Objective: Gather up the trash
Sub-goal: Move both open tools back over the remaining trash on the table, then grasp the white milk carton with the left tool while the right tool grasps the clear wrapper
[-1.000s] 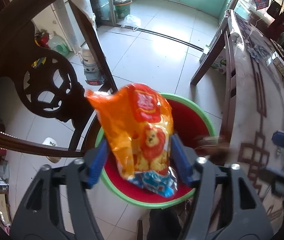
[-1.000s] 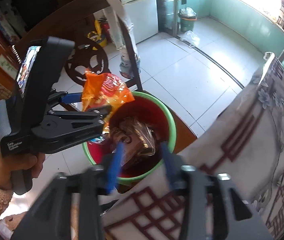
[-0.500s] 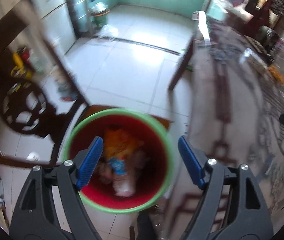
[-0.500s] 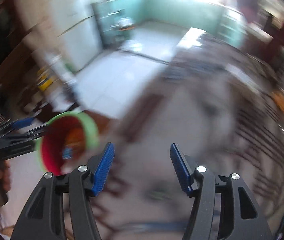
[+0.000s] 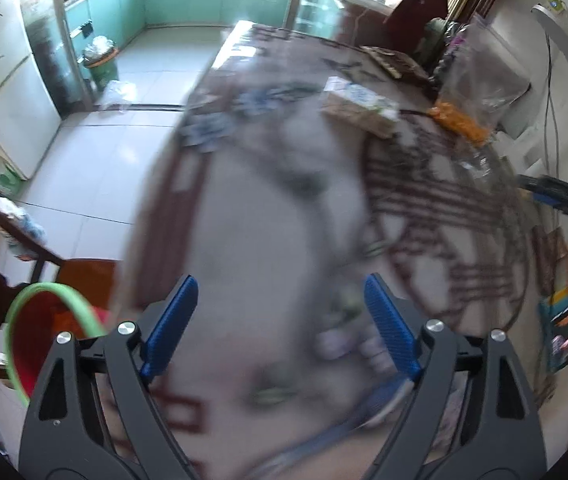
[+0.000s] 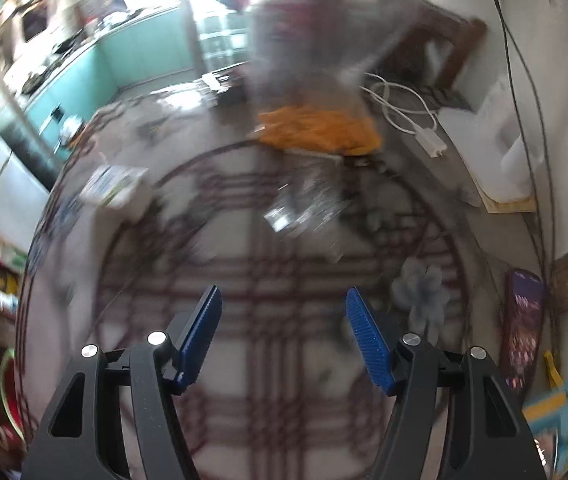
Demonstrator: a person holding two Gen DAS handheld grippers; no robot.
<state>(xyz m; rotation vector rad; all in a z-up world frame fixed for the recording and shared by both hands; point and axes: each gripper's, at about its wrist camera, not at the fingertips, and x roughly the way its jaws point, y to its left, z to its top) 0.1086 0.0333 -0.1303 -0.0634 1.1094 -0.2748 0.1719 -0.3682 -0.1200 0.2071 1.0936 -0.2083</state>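
Observation:
Both views are motion-blurred. My left gripper (image 5: pixel 280 320) is open and empty above the patterned tablecloth (image 5: pixel 268 208). The red bin with a green rim (image 5: pixel 64 300) sits low at its left, off the table edge; its rim also shows in the right wrist view (image 6: pixel 4 376). My right gripper (image 6: pixel 282 330) is open and empty over the tablecloth (image 6: pixel 276 272). Ahead of it lies crumpled clear plastic (image 6: pixel 303 208), with an orange bag (image 6: pixel 319 132) farther back. A light carton (image 5: pixel 359 106) lies on the far table; it also shows in the right wrist view (image 6: pixel 114 186).
A tall clear plastic bag (image 5: pixel 479 80) stands at the table's back right. A white cable and plug (image 6: pixel 411 120) lie near the wall. A dark booklet (image 6: pixel 523 320) lies at the right edge. A green floor bin (image 5: pixel 102 64) stands by the fridge.
Both grippers let go of their wrappers into the red bin, then swung right, away from it, over the table. Both are open and empty now.

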